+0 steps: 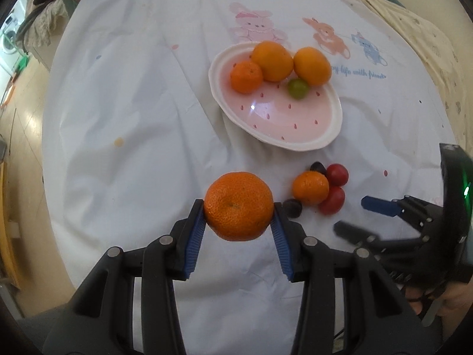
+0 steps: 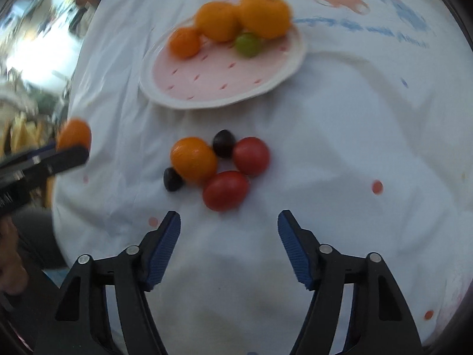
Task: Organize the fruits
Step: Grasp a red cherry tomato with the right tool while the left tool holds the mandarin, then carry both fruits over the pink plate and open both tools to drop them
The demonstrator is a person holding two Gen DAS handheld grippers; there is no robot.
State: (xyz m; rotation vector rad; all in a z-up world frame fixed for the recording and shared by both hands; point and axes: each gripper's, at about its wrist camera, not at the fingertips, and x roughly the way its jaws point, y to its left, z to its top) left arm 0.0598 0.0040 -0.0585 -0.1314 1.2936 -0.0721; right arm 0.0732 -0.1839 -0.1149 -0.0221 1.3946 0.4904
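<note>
My left gripper (image 1: 239, 210) is shut on a large mandarin (image 1: 239, 206) and holds it above the white cloth, in front of the pink plate (image 1: 295, 124). The plate holds two oranges (image 1: 272, 60), a small mandarin (image 1: 246, 77) and a green grape (image 1: 298, 88). My right gripper (image 2: 229, 222) is open and empty, just short of a loose cluster on the cloth: a small mandarin (image 2: 193, 159), two red tomatoes (image 2: 226, 190) and two dark grapes (image 2: 224, 143). The right gripper also shows in the left wrist view (image 1: 354, 216), right of that cluster (image 1: 310, 188).
The table is covered by a white cloth with cartoon animal prints (image 1: 254, 23). The table's left edge drops to a wooden floor (image 1: 26, 136). A cream patterned cloth (image 1: 414, 29) lies at the far right. Clutter and a washing machine (image 1: 9, 41) stand far left.
</note>
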